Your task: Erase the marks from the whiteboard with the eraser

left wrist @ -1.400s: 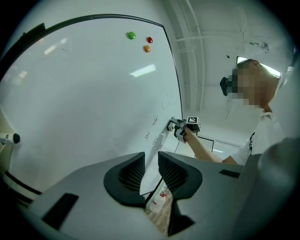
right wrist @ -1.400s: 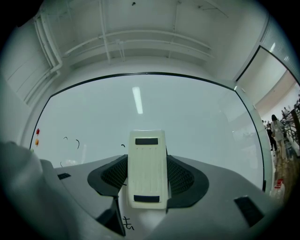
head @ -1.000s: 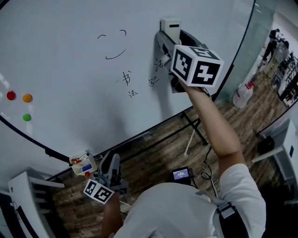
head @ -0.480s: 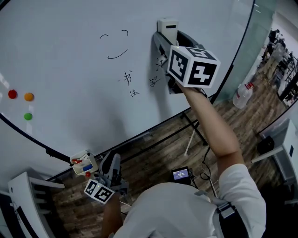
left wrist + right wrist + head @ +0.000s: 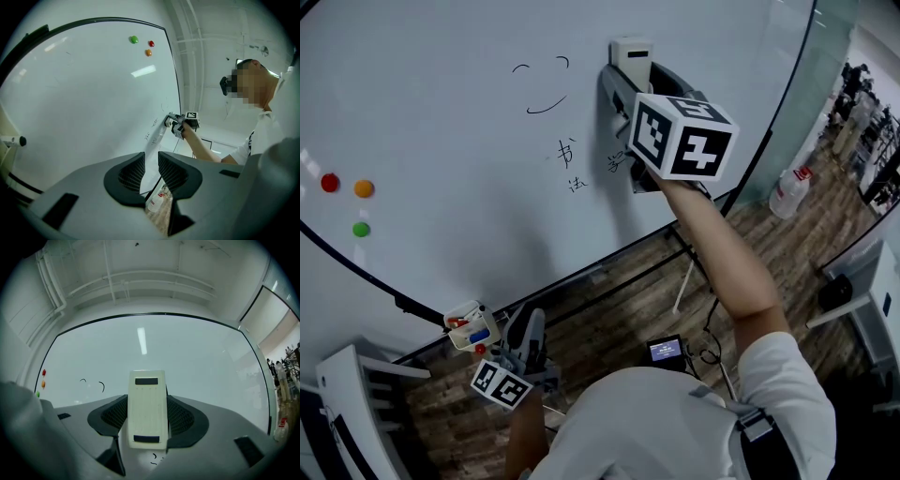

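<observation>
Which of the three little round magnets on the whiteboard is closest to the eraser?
The orange magnet; the red magnet and the green magnet both sit farther from the eraser.

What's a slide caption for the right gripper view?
Right gripper holding a cream rectangular eraser facing a marked white whiteboard.

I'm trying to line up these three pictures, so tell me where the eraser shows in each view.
Head view: eraser upper centre, at the whiteboard, held in the right gripper.
Left gripper view: eraser tiny, right of centre, at the right gripper's tip.
Right gripper view: eraser dead centre, clamped between the jaws.
Shared landmark: the red, orange and green magnets, seen in all three.
</observation>
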`<state>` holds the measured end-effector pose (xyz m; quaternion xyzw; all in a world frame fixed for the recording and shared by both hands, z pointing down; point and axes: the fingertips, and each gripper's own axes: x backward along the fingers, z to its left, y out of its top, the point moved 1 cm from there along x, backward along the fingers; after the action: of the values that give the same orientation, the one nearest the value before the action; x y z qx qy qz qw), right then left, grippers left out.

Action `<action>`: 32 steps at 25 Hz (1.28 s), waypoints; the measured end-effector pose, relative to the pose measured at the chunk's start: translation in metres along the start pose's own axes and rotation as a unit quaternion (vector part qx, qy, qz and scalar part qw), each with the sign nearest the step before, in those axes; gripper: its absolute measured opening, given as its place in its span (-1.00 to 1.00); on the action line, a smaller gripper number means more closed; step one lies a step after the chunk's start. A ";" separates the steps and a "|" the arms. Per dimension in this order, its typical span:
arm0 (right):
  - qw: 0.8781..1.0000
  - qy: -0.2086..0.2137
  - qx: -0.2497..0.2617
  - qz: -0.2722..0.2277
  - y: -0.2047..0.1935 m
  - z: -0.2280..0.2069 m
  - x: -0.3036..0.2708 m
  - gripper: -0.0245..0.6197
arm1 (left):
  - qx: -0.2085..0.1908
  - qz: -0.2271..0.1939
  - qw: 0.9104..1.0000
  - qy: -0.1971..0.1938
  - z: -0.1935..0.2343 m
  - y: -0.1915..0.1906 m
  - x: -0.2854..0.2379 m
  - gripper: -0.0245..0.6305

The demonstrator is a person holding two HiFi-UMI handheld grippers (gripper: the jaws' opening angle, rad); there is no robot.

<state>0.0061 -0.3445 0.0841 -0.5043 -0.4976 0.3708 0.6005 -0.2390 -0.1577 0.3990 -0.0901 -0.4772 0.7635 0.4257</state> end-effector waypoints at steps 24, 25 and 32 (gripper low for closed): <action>0.999 0.032 -0.016 0.000 -0.001 0.077 -0.001 -0.09 | 0.005 -0.012 1.000 0.004 0.005 0.010 0.028 -0.69; 0.999 0.031 -0.017 0.001 -0.001 0.077 -0.002 -0.09 | 0.006 -0.013 1.000 0.004 0.005 0.010 0.029 -0.69; 0.999 0.038 -0.012 0.001 -0.002 0.099 -0.001 -0.09 | 0.003 -0.009 1.000 0.000 0.002 0.011 0.034 -0.69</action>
<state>-0.0904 -0.3221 0.0860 -0.5257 -0.4780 0.3458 0.6128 -0.2670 -0.1360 0.4003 -0.0849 -0.4758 0.7608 0.4332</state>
